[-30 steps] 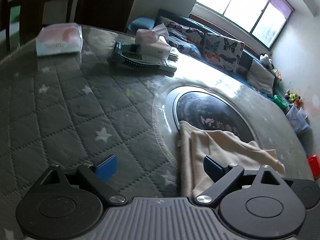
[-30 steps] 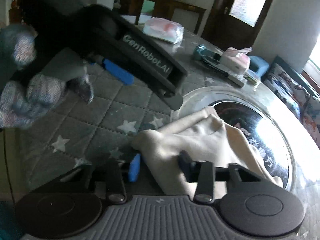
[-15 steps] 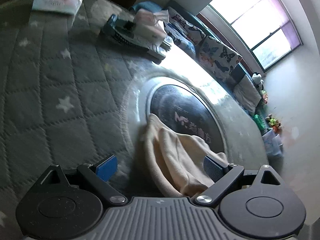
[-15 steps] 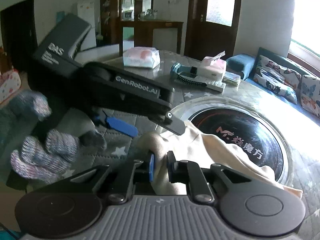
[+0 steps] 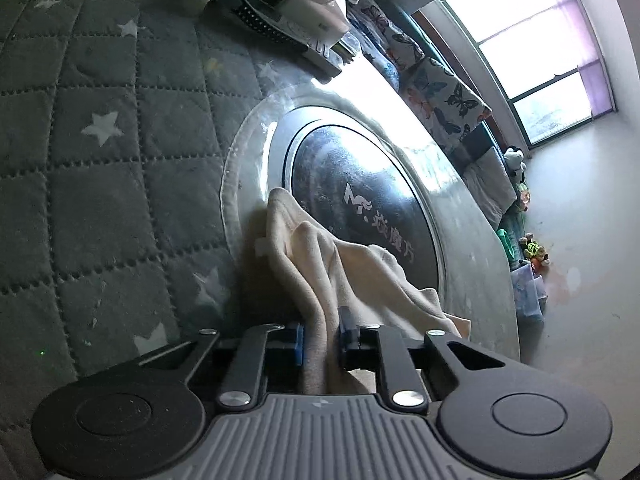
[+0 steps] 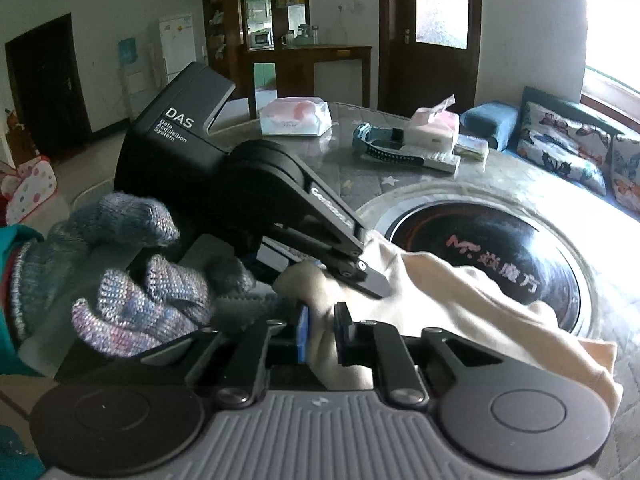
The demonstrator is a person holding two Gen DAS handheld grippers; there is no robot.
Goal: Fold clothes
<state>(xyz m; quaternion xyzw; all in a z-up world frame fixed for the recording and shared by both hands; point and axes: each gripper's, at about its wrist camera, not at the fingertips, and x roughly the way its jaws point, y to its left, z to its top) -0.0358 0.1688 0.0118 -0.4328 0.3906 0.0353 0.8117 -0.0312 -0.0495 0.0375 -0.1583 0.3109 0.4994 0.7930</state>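
Both the left gripper (image 5: pixel 320 330), just closed, and the right gripper (image 6: pixel 322 330) pinch the cream cloth (image 5: pixel 344 264), whose thin bunched edge could slip free when lifted.

cloth (image 5: pixel 352 272): pale cream
table cover (image 5: pixel 100 184): grey-green quilt, white stars
glove (image 6: pixel 132 280): speckled blue-grey knit
cushions (image 6: pixel 560 140): white, butterfly print
hotplate (image 5: pixel 360 184): black, white lettering

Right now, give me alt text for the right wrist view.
Both grippers pinch a crumpled cream cloth garment on a grey star-quilted table: the right gripper in the foreground, the left gripper, held by a knit-gloved hand, just behind. The left jaws have just closed on it.
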